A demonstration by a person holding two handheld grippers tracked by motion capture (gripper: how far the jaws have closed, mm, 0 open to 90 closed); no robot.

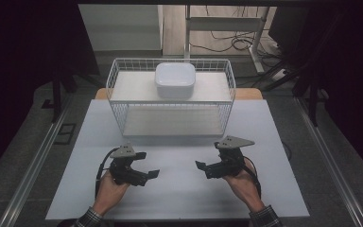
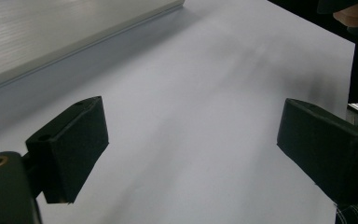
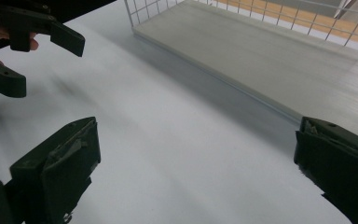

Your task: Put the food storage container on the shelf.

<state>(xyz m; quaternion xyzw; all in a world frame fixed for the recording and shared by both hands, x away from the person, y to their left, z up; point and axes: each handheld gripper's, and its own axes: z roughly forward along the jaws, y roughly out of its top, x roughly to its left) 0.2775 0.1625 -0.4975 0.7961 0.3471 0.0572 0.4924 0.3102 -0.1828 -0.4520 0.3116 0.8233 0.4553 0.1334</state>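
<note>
A: Okay, jaws first?

B: Left gripper (image 1: 145, 165) spread wide, nothing between the jaws, just bare table (image 1: 179, 189) under them. Right gripper (image 1: 207, 158) same, wide and empty. Both are held near the front of the table, well apart, pointing inward at each other.

A: And the box?

B: White box (image 1: 175, 79) with its lid on sits on top of the wire rack (image 1: 118, 78) at the far side, about centre, well away from both grippers. Its lower part is partly screened by the rack's wire.

A: Anything cut off?

B: Sleeves run out at the bottom edge. In the right gripper view the rack's top is out of frame and the left gripper is clipped at the corner. The room around is too dark to read.
</note>
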